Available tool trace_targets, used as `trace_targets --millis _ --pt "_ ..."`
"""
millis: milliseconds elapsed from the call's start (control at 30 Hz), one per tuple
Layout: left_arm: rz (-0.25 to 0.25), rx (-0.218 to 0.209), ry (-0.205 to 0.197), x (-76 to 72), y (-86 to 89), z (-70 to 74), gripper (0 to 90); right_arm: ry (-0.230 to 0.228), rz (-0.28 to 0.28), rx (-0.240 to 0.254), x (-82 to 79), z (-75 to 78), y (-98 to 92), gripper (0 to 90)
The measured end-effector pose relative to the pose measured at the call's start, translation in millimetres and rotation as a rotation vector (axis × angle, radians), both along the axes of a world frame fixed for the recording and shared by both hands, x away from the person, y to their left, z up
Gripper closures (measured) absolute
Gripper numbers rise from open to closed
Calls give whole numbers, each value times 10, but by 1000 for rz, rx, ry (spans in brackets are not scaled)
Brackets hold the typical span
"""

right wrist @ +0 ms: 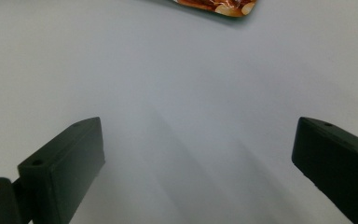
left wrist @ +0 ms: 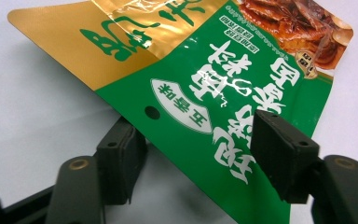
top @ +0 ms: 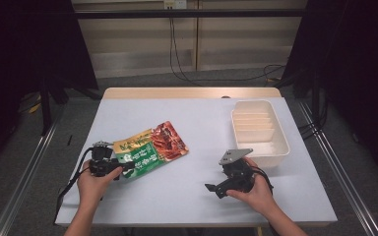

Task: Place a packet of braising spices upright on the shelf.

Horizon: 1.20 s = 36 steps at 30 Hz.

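The flat green, gold and red foil food pouch [top: 150, 150] lay on the left half of the pale grey table [top: 192, 123], its near-left corner lifted slightly off the surface. That green corner [left wrist: 200, 140] sat between the jaws of the left tool [top: 112, 166], one jaw under the edge and the other over the printed face, partly spread and not visibly pinching the foil, though I could not be sure of contact. To do this pick-up well, the jaws likely needed to bite deeper than the punched hang hole, close flat on both faces, and lift without dragging, since thin foil may slip or crease.

The right tool [top: 215, 187] hung over bare table near the near-right side, held in the person's right hand [top: 256, 191], its jaws spread wide with nothing between them; a red corner of the pouch [right wrist: 216, 7] showed far ahead of it. A cream plastic tray with ribbed dividers [top: 280, 142] stood at the far right, well apart from the pouch. Nothing lay between pouch and tray; the right tool sat just near of that path.
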State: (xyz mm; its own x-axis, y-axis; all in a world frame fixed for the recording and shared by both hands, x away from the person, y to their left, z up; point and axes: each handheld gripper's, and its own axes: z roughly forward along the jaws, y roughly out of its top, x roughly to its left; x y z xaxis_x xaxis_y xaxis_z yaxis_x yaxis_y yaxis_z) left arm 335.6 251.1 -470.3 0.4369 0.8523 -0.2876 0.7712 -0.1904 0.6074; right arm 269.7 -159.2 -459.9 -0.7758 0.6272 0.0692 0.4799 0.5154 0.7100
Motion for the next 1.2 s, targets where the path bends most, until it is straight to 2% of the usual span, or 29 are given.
trace_targets --millis 67,133,200,267,333,367,433,467,500,533,567,733,867,967,1033,1100,1200 --pt "16 -2 -3 1 -3 3 377 1 -1 0 0 -1 0 21" --pt "5 -42 34 7 -7 9 437 4 7 1 3 -4 -2 21" --pt "10 -44 38 -4 -35 15 470 11 12 3 2 -7 -2 21" --pt "18 -65 55 -7 -50 13 513 8 10 1 1 -9 1 21" --pt "22 -70 54 -12 -58 9 588 7 9 2 2 -8 2 21" --pt "24 -76 54 -14 -64 5 588 7 9 2 2 -8 2 21" --pt "20 -73 47 -17 -61 6 652 8 7 0 2 -9 4 20" --pt "26 -94 45 -27 -70 11 674 7 5 0 4 -9 4 17" --pt "26 -94 45 -27 -70 11 700 7 5 0 4 -9 4 17" --pt "4 -92 42 -30 -64 23 700 7 3 -2 5 -8 1 17" --pt "-6 -98 43 -30 -67 27 736 2 3 -4 8 -5 -2 17" --pt "-7 -117 55 -50 -52 71 835 -1 -10 -5 11 0 -6 17" --pt "4 -134 44 -64 -47 118 878 2 1 -4 12 -1 3 17" --pt "-5 -113 27 -67 -30 186 897 0 -1 -13 8 -3 12 17" --pt "-3 -119 30 -61 -19 216 900 8 7 -6 11 -14 16 17" --pt "-9 -101 37 -49 -13 258 900 6 9 -9 10 -15 17 17" --pt "-7 -100 44 -44 -12 324 900 6 5 -10 10 -4 9 17"
